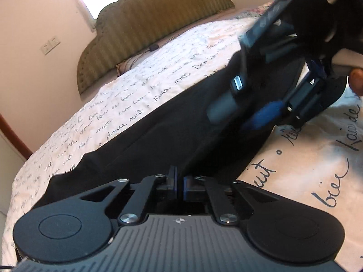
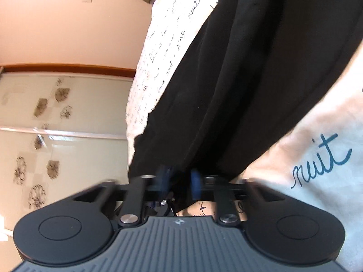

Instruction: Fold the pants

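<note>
Black pants [image 1: 172, 122] lie stretched across a bed with a white sheet printed in script. My left gripper [image 1: 180, 184] is shut on the near edge of the pants, its blue pads pressed together on the cloth. My right gripper [image 2: 179, 181] is shut on a fold of the pants [image 2: 261, 68], which hang stretched away from it. The right gripper also shows in the left wrist view [image 1: 267, 115], blurred, at the pants' right side.
The sheet [image 1: 136, 95] covers the bed; a green padded headboard [image 1: 145, 22] stands behind. A pink wall with a switch plate [image 1: 50, 44] is at left. The right wrist view shows a floral-patterned wardrobe door [image 2: 56, 117]. A fingertip [image 1: 356, 79] shows at far right.
</note>
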### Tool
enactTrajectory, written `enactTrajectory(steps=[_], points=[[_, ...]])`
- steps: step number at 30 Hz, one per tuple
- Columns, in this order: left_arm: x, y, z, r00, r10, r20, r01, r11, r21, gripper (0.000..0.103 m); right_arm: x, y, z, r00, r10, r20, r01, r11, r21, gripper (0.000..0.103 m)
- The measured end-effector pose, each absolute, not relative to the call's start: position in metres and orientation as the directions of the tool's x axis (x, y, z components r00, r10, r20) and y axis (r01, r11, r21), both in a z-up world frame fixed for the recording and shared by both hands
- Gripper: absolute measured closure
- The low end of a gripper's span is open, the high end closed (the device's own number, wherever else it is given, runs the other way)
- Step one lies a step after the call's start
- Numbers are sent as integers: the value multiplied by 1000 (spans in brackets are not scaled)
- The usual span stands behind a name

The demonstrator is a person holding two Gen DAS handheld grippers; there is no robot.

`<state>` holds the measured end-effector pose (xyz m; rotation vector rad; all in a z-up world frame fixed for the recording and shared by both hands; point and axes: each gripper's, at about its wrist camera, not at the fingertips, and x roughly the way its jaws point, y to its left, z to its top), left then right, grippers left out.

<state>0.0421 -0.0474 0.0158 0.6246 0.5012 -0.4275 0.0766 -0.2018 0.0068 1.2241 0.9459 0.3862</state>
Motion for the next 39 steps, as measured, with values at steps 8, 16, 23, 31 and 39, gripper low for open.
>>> enactTrajectory(steps=[8, 16, 23, 31, 39], points=[[34, -40, 38, 821, -255, -511, 478, 797, 370, 97, 76, -233, 11, 740, 631, -232, 132, 202, 970, 19], [29, -34, 37, 809, -255, -529, 487, 794, 364, 97, 85, -299, -17, 879, 475, 50, 39, -176, 984, 19], [32, -34, 29, 794, -258, -551, 503, 788, 356, 97, 70, -347, -20, 930, 356, 97, -22, -210, 977, 18], [33, -30, 16, 771, -236, -591, 507, 790, 346, 97, 54, -385, -14, 982, 190, -4, 21, -87, 996, 19], [33, -31, 14, 765, -227, -603, 511, 784, 353, 96, 78, -396, -15, 940, 207, -271, 250, 119, 961, 87]])
